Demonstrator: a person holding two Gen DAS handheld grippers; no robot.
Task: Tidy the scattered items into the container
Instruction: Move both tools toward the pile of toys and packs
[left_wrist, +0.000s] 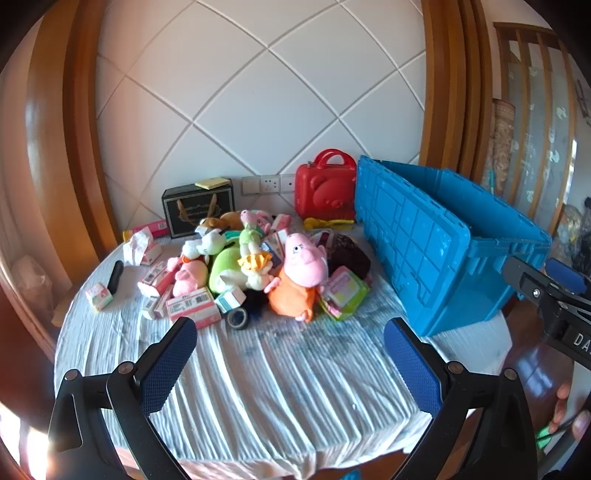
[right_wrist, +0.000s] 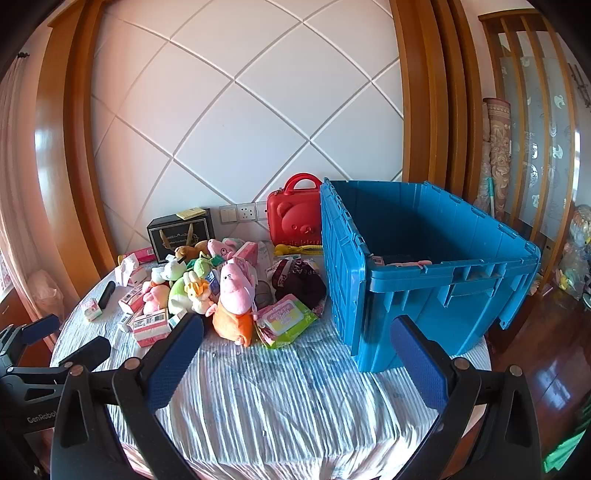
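Note:
A pile of plush toys and small boxes lies on the round table. A pink pig plush in an orange dress (left_wrist: 301, 275) (right_wrist: 234, 295) is at the front of the pile. A blue crate (left_wrist: 443, 240) (right_wrist: 424, 266) stands to the right, with something pink inside (right_wrist: 404, 264). My left gripper (left_wrist: 290, 354) is open and empty above the table's near side. My right gripper (right_wrist: 295, 354) is open and empty, in front of the crate. A pink wipes pack (left_wrist: 345, 291) (right_wrist: 284, 319) lies beside the pig.
A red bear case (left_wrist: 325, 188) (right_wrist: 295, 218) and a black gift box (left_wrist: 197, 210) (right_wrist: 181, 232) stand against the wall. A black tape roll (left_wrist: 237, 318) and a black cylinder (left_wrist: 115, 275) lie on the striped cloth (left_wrist: 277, 387). Wood floor lies to the right.

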